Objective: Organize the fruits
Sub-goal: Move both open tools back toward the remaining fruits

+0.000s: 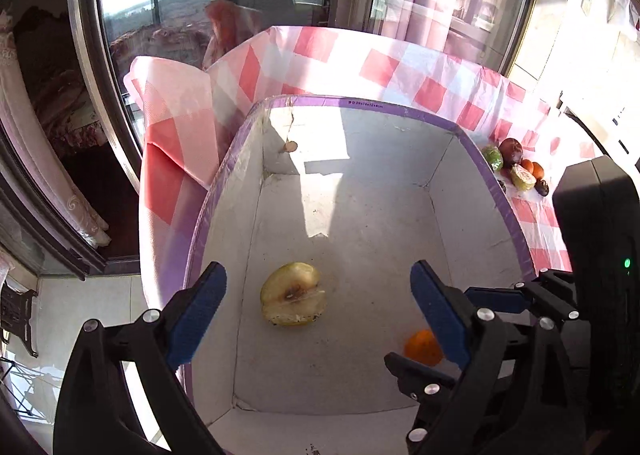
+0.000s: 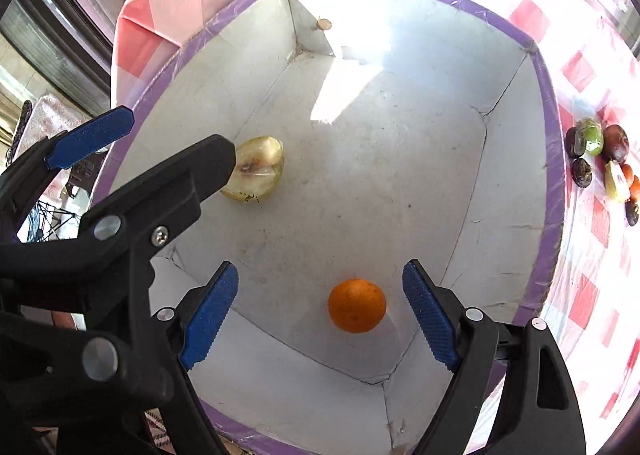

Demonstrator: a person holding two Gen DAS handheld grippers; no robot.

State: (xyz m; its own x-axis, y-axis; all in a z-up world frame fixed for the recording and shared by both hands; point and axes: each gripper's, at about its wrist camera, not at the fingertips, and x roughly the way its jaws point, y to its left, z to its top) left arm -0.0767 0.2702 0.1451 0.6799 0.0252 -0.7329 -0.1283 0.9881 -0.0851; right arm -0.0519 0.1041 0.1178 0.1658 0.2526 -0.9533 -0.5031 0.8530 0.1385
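We had both tools spread apart, gripping nothing. Left tool [image 1: 318, 297] hung over the halved apple [image 1: 292, 294], right tool [image 2: 320, 311] over the orange [image 2: 357, 305]. Both fruits lay on the box [image 2: 500, 183] floor

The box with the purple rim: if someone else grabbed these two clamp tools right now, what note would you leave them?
Left gripper: open, empty, above the halved yellow-green fruit.
Right gripper: open, empty, above the orange.
Done: both fruits lie loose on the floor of the box, apart from each other.
Left: a pile of fruit waits on the checked tablecloth outside the box, by its wall. It includes a green one, a dark red one, dark small ones and orange ones. Fetch those next, probably.
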